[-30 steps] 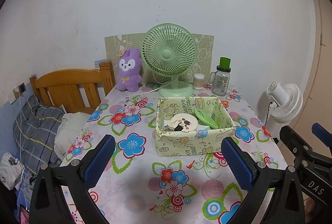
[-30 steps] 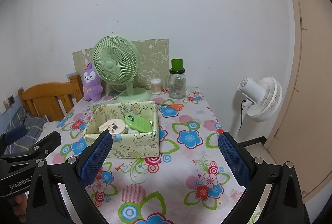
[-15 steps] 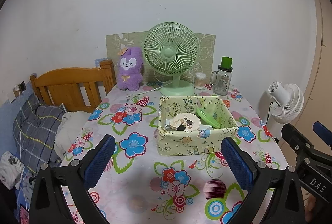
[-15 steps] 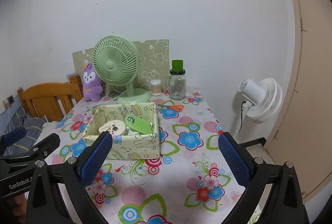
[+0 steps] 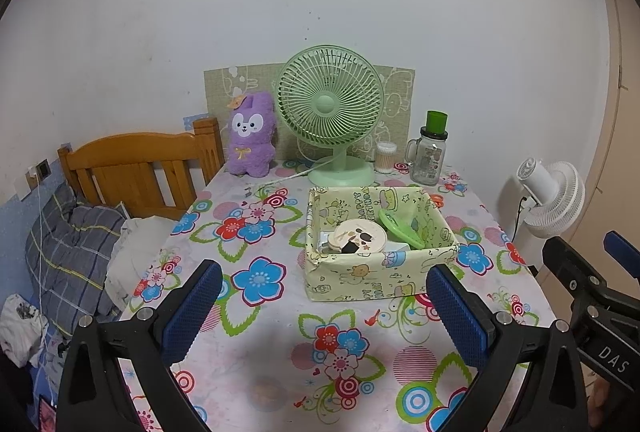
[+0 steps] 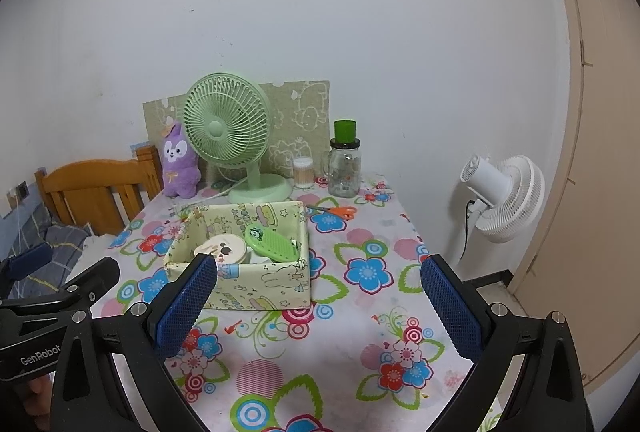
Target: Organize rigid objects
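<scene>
Floral tablecloth point(image 5: 256, 332) under patterned box point(image 5: 360, 280) with round tin point(image 5: 361, 237), green comb point(image 6: 272, 242).

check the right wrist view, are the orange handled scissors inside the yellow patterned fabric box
No, the orange handled scissors lie on the floral tablecloth behind the yellow patterned fabric box, near the glass jar.

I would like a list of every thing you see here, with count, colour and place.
box: 1, pale yellow, table centre
round lid: 1, cream, in box
comb: 1, green, in box
desk fan: 1, green, table back
plush rabbit: 1, purple, left of desk fan
jar: 1, clear, green cap, back right
scissors: 1, orange, behind box
floor fan: 1, white, right of table
left tool: 1, black, blue pads, open
right tool: 1, same, open
</scene>
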Tool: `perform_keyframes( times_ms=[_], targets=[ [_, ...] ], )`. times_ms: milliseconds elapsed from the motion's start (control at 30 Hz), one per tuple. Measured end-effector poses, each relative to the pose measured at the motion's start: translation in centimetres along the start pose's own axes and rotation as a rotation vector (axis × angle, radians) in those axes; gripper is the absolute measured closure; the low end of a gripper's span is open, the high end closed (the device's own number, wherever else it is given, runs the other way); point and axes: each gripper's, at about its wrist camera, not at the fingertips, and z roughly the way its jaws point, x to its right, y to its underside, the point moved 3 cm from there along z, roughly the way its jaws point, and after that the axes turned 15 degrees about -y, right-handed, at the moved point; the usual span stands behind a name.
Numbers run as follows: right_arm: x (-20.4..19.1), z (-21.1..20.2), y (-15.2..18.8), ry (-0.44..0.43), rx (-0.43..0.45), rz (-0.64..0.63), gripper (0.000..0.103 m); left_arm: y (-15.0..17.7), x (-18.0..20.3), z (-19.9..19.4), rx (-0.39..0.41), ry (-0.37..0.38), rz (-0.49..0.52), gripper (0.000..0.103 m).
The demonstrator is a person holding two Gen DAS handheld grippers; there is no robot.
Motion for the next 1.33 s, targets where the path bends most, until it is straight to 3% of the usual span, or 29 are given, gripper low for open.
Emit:
perform_keyframes(
  times_ms=[1333],
  targets=[
    [-0.40, -0.15, -0.10, -0.011, -0.001, -0.014, 0.000, 0.01, 0.11, -0.51, 0.003, 0.001, 0.007, 0.000]
  ],
)
